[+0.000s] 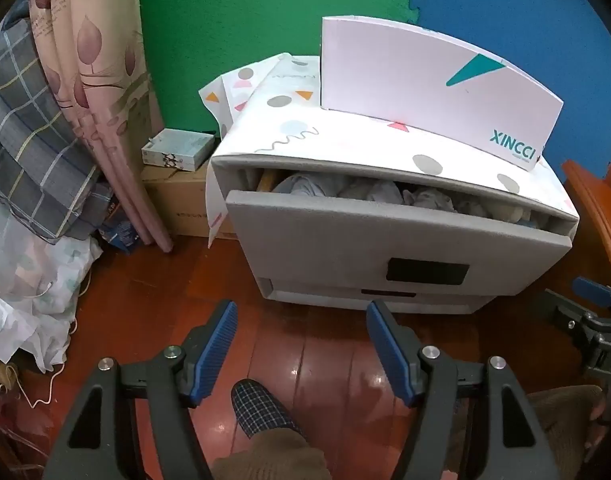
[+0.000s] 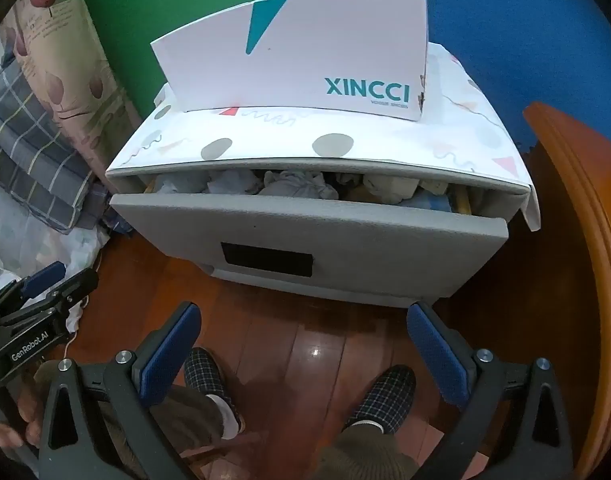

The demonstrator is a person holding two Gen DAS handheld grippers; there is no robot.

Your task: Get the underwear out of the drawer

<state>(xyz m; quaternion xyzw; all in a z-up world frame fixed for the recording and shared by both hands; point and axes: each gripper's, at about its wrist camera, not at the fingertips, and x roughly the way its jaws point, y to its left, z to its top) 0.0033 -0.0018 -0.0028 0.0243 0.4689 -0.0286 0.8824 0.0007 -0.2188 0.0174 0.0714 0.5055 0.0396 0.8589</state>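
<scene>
A low grey cabinet [image 2: 345,248] stands on a reddish wooden floor [image 2: 305,344], against a green and blue foam wall. Its top drawer [image 2: 305,232] is pulled partly out, leaving a narrow gap under the patterned cloth on top. Crumpled underwear [image 2: 301,188] in pale grey, white and blue fills the drawer and shows through that gap. A white shoebox marked XINCCI [image 2: 305,60] sits on the cabinet top. Both tongs hover above the floor in front of the drawer, apart from it. The left tongs [image 1: 301,352] are spread with nothing between the blue pads. The right tongs [image 2: 305,356] are spread wider, also empty. Checked slippers [image 2: 381,396] show below.
</scene>
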